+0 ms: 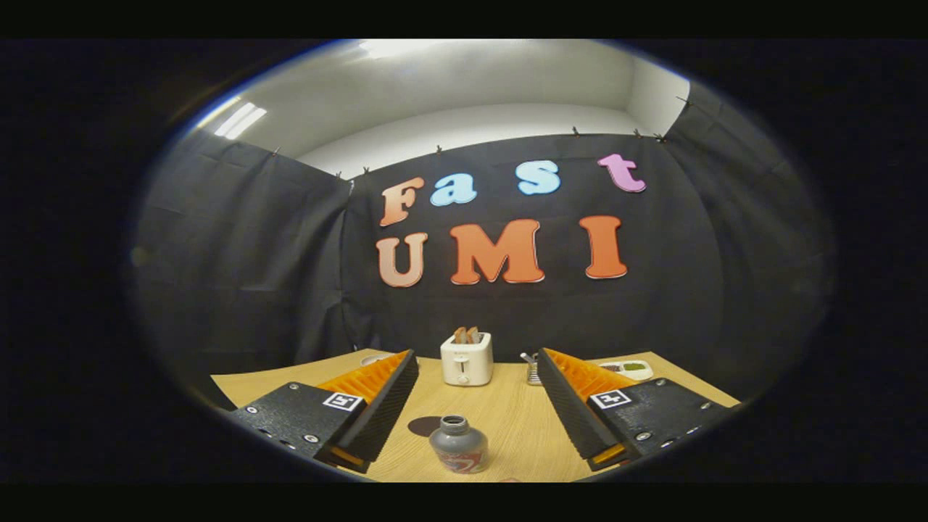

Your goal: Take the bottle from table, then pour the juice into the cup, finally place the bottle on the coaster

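My gripper [471, 413] hangs wide open with nothing in it, and the small uncapped bottle [458, 444] stands upright on the wooden table [507, 413] between my fingers, low and close in, with the dark round coaster [425, 425] just behind it toward my left finger. It looks rigid and glossy, probably light and slippery, and being open it will spill if tipped, so I would grip the round belly below the neck. The toaster [467, 358] stands well beyond, leaving bare tabletop ahead.
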A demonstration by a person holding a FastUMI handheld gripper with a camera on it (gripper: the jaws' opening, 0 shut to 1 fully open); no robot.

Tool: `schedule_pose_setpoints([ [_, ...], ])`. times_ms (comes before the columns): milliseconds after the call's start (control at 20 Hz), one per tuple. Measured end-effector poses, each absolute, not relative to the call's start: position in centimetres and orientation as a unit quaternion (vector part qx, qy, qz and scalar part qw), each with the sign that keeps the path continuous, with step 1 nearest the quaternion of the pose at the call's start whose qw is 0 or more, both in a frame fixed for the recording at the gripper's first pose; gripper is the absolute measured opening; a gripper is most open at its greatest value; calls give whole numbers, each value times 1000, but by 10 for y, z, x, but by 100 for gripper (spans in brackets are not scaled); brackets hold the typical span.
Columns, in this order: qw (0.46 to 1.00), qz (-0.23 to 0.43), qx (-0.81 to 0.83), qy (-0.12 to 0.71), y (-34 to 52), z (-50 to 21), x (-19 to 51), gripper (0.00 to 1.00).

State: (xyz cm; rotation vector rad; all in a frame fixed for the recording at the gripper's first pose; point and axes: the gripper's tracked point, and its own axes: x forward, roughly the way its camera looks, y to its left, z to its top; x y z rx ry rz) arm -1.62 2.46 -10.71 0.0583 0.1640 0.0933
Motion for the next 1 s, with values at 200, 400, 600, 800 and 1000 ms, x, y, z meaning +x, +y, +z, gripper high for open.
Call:
schedule_pose_setpoints([
  [200, 992, 60, 37, 101, 37, -134, -19, 98],
  [400, 989, 69, 31, 129, 45, -168, -23, 98],
  [600, 986, 71, 28, 147, 50, -193, -27, 98],
  [800, 980, 80, 40, 175, 58, -227, -27, 98],
  [1000, 979, 70, 28, 191, 56, -249, -28, 98],
])
